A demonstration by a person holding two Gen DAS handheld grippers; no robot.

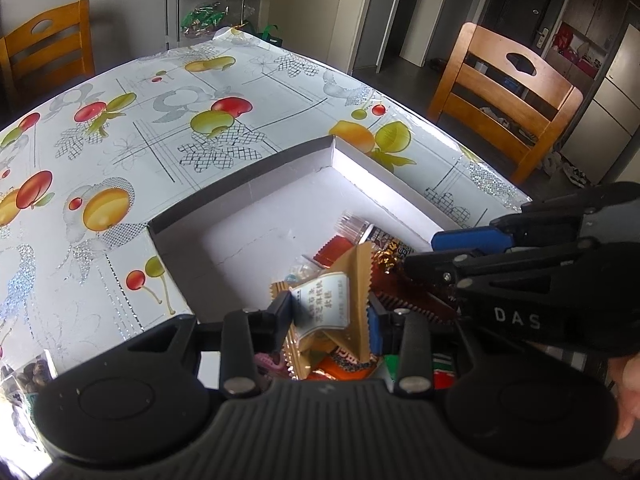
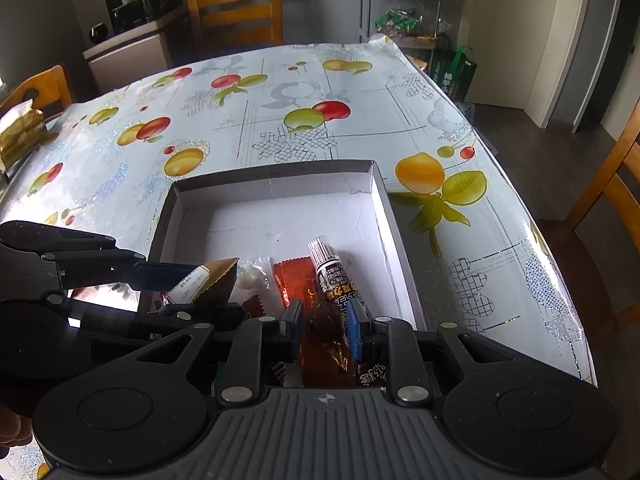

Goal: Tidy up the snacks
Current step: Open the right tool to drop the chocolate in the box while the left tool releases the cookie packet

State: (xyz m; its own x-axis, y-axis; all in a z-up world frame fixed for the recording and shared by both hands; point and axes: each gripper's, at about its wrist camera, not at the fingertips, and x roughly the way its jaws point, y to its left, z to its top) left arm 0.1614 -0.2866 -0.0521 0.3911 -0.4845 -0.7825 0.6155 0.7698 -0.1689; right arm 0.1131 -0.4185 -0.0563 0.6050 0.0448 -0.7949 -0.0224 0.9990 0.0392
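both tools hang over the box (image 2: 380,196), left tool (image 1: 332,320) clamping a gold packet (image 1: 336,300), right tool (image 2: 324,320) pinching an amber wrapper (image 2: 320,344) (probably to sort each).

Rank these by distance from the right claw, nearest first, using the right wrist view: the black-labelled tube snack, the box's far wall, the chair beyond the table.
1. Black-labelled tube snack: inside the box, just ahead of the right claw.
2. Box's far wall: across the box's bare white floor.
3. Chair: beyond the table's far edge, upper left.
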